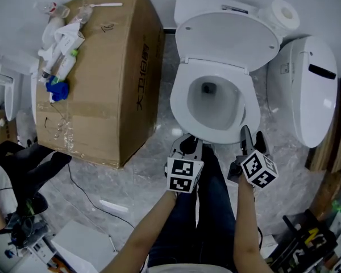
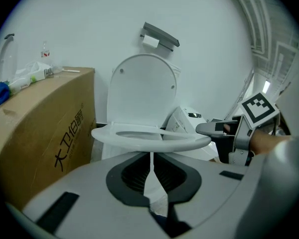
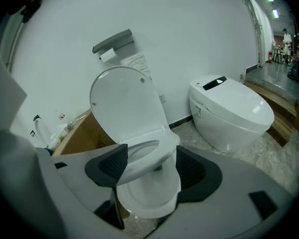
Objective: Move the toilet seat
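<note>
- Toilet seat: lifted partway off the rim of the bowl; lid upright behind it.
- Left gripper: at the seat's front edge, jaws almost together with nothing between them.
- Right gripper: jaws wide apart, framing the seat's front edge without pressing on it.

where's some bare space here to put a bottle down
The cardboard box top is bare on its right half, beside the pile of bottles. The marble floor between box and toilet is free too. Crowded: the box's left end and the floor's lower corners, with cables and tools.
</note>
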The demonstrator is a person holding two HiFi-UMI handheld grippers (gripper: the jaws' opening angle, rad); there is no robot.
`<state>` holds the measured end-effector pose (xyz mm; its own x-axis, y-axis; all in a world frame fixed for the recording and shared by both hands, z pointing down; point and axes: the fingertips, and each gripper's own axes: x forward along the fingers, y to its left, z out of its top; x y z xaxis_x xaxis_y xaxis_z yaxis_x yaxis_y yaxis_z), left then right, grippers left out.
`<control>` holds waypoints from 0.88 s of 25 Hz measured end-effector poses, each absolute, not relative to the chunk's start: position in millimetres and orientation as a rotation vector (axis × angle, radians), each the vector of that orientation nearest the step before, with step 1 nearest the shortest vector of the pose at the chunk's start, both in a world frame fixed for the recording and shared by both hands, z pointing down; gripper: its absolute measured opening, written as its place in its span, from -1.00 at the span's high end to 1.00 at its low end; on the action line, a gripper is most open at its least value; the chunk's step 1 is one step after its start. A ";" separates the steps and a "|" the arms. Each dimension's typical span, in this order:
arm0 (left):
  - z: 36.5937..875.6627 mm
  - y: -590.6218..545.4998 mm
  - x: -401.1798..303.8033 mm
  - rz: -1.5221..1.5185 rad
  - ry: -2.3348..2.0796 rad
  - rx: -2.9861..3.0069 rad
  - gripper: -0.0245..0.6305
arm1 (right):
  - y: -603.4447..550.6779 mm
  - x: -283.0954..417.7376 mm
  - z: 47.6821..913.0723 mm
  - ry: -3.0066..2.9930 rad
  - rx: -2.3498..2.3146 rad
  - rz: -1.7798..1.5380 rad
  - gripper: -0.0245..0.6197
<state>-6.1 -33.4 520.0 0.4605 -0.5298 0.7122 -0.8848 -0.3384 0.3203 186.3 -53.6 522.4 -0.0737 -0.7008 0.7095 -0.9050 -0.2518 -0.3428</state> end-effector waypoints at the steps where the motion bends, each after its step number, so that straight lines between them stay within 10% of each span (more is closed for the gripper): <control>1: 516.8 -35.4 -6.0 0.644 -1.178 2.016 0.82 | -54.3 186.1 517.5 -1.748 1.970 1.213 0.00; 6: 500.8 -44.1 -5.0 0.617 -1.182 2.035 0.82 | -57.2 179.0 487.3 -1.784 1.988 1.042 0.02; 15: 484.2 -62.9 -6.1 0.561 -1.196 2.055 0.82 | -51.7 193.0 454.0 -1.710 2.129 0.906 0.85; 22: 474.0 -75.5 -3.0 0.534 -1.231 2.057 0.82 | -53.6 181.0 478.7 -1.689 2.017 1.017 0.85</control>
